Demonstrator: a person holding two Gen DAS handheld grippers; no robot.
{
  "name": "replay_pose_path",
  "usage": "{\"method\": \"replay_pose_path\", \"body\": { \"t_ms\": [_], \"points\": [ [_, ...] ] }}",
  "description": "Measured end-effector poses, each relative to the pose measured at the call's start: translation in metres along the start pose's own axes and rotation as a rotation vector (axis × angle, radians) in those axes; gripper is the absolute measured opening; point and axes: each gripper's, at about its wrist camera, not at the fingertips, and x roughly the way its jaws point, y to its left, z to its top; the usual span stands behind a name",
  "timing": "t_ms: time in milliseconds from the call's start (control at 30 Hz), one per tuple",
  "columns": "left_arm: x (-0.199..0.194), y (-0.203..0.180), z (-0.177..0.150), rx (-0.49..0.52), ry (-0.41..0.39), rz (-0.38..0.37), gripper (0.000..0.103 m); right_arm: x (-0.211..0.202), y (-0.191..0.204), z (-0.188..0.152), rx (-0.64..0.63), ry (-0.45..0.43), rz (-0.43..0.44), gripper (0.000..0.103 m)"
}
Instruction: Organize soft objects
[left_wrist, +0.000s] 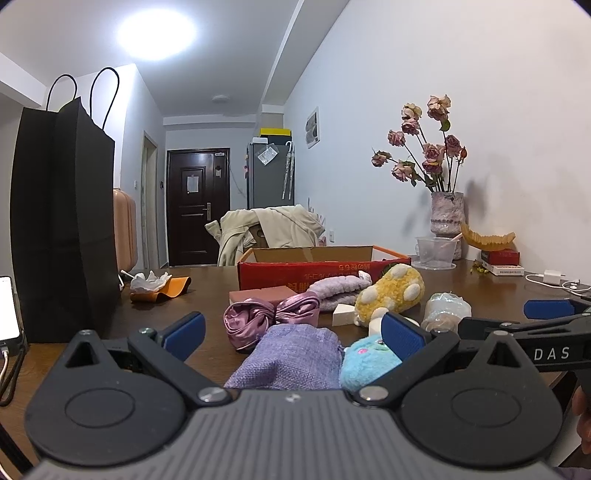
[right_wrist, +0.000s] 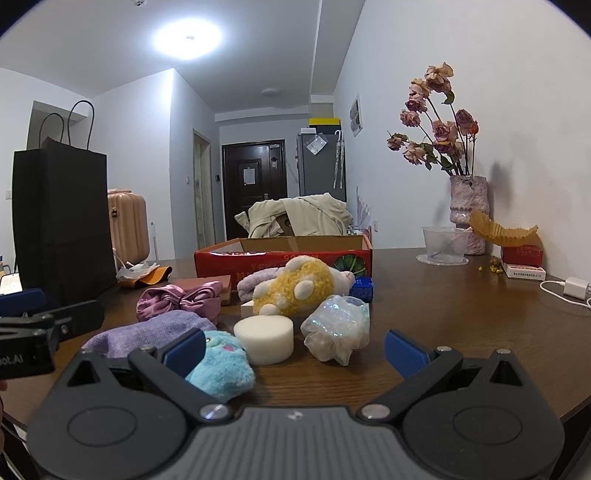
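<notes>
Soft things lie in a heap on the brown table in front of an open red cardboard box (left_wrist: 321, 271) (right_wrist: 280, 258). In the heap are a purple cloth pouch (left_wrist: 291, 356) (right_wrist: 147, 332), a blue plush (left_wrist: 369, 360) (right_wrist: 221, 369), a yellow plush (left_wrist: 391, 295) (right_wrist: 291, 290), a pink satin scrunchie (left_wrist: 266, 319) (right_wrist: 177, 301), a lilac towel (left_wrist: 338, 290), a white round sponge (right_wrist: 264, 338) and a clear mesh puff (right_wrist: 338, 326) (left_wrist: 445, 310). My left gripper (left_wrist: 293, 334) is open, just before the pouch. My right gripper (right_wrist: 295, 350) is open, low before the sponge and puff.
A tall black paper bag (left_wrist: 62, 221) (right_wrist: 62, 221) stands at the left. A vase of dried roses (left_wrist: 445, 214) (right_wrist: 467, 210), a plastic cup (right_wrist: 443, 243), small boxes and a white charger (right_wrist: 576, 288) sit at the right by the wall. An orange pouch with tissue (left_wrist: 159, 286) lies beyond.
</notes>
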Motion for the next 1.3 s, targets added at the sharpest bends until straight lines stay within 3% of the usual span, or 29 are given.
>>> {"method": "replay_pose_path", "body": {
  "t_ms": [1300],
  "points": [
    [-0.0012, -0.0014, 0.0004, 0.007, -0.003, 0.003, 0.103, -0.0032, -0.0018, 0.0004, -0.006, -0.012, -0.004, 0.103]
  ]
}}
